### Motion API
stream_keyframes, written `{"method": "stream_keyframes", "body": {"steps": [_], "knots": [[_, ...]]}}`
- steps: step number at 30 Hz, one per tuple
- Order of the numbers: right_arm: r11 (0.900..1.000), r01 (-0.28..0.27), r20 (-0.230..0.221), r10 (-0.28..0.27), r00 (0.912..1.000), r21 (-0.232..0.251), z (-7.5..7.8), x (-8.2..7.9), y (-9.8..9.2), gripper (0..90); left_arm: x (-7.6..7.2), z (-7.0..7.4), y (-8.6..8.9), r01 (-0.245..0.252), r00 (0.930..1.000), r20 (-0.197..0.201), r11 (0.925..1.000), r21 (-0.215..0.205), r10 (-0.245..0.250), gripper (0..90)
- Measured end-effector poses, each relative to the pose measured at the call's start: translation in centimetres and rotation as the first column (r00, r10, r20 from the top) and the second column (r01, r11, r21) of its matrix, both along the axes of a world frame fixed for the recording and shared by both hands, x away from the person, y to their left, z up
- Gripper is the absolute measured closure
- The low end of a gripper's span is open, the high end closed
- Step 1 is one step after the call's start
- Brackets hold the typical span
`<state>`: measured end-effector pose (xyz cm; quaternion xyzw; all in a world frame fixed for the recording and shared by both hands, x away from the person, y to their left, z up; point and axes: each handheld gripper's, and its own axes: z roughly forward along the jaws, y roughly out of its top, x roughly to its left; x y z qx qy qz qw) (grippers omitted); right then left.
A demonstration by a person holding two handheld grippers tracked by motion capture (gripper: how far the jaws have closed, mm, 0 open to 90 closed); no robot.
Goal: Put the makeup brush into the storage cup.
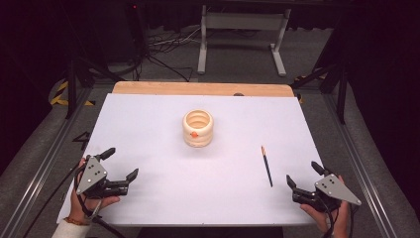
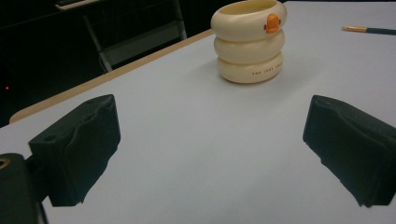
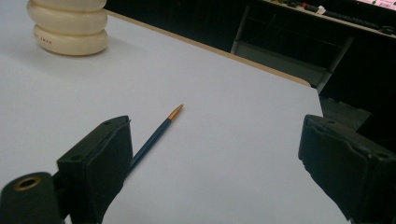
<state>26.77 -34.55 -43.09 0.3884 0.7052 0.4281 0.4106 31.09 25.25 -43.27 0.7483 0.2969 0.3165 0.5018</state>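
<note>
Two grippers rest at the near edge of the counter: left gripper at 8 o'clock, right gripper at 4 o'clock, both with jaws spread wide and empty. Cream ringed cup stands at center. Pencil lies at 3 o'clock, near the right gripper.

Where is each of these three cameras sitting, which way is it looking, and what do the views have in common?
High view: above the person's side of the table, facing forward and down; both hands and both open tongs, left and right, enter from below.
Left gripper view: rides the left tongs, looking across the table toward the cream ringed cup; its two black jaws show.
Right gripper view: rides the right tongs, looking at the pencil; its jaws show.
All three share the cup and the pencil.
</note>
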Motion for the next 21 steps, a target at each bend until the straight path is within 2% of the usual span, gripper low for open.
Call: {"method": "stream_keyframes", "body": {"steps": [10, 13, 16, 19, 21], "knots": [[1.000, 0.012, -0.024, -0.012, 0.9996, -0.005, 0.1, 0.2, 0.0, 10.6, 0.0, -0.3, 0.2, -0.001, 0.9997, -0.025, 1.0000, -0.008, 0.000, 5.1], [1.000, -0.011, -0.057, 0.011, 0.9983, 0.001, 0.0, 0.3, 0.2, 10.8, 0.1, -0.3, 0.2, 0.012, 0.9994, -0.031, 0.9998, -0.014, -0.013, 5.1], [1.000, 0.003, -0.073, -0.004, 0.9973, -0.011, 0.1, 0.4, 0.3, 10.6, 0.0, -0.3, 0.3, 0.028, 0.9991, -0.031, 0.9994, -0.019, -0.029, 5.1], [1.000, 0.006, -0.116, -0.007, 0.9932, -0.005, 0.7, 0.7, 0.6, 9.9, 0.0, -0.3, 0.4, 0.023, 0.9991, -0.035, 0.9991, -0.037, -0.024, 5.1], [1.000, 0.004, -0.138, -0.007, 0.9904, -0.024, 1.2, 1.0, 1.0, 9.9, 0.1, -0.4, 0.5, 0.019, 0.9989, -0.043, 0.9989, -0.043, -0.020, 5.0]]}}
